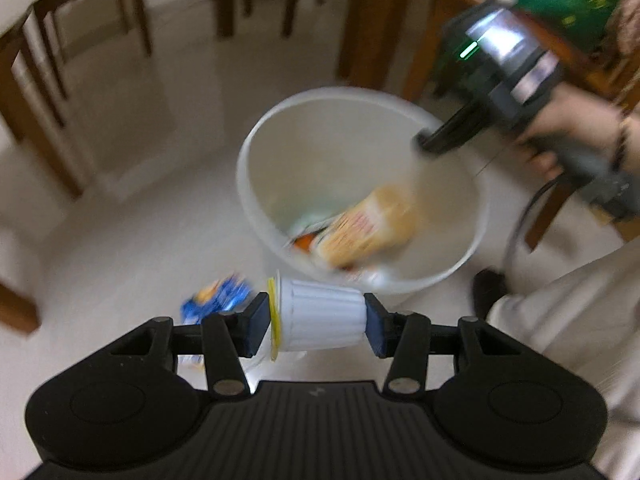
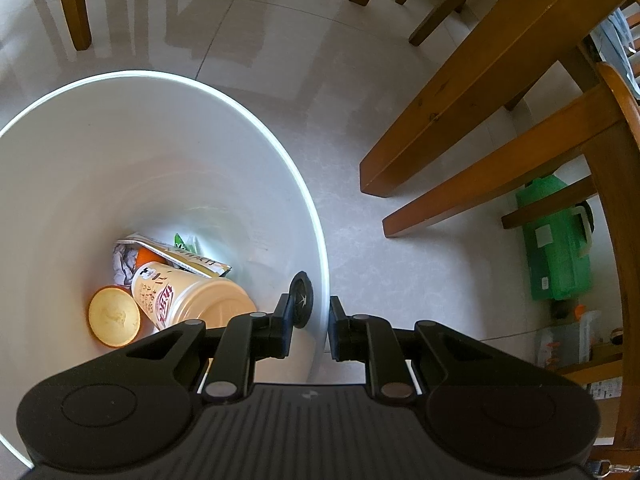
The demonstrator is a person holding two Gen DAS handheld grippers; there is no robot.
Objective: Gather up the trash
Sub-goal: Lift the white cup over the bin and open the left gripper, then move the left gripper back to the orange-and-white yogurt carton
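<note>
A white ribbed cup (image 1: 322, 316), lying on its side with a yellow rim at its left end, was pinched end to end between the blue pads of the left gripper (image 1: 316, 322). It was held above the pale tiled floor (image 1: 120, 248), just outside the near rim of the white bin (image 1: 256, 136). A blue and orange wrapper (image 1: 218, 296) lay on the floor beside the left pad, near the bin's outer wall.

The right gripper (image 2: 310, 330) was held over the bin's right rim with its jaws spread and nothing between them; a small dark disc (image 2: 301, 304) was seen just beyond its left finger, and what it belonged to could not be told. In the bottom of the bin lay a tall cream drink cup (image 2: 188, 296) on its side, touching an orange-rimmed round lid (image 2: 114, 316), with crumpled wrappers (image 2: 160, 252) behind them.

Wooden chair legs (image 2: 460, 100) stood on the floor near the bin, and a green container (image 2: 560, 240) stood under a chair.
</note>
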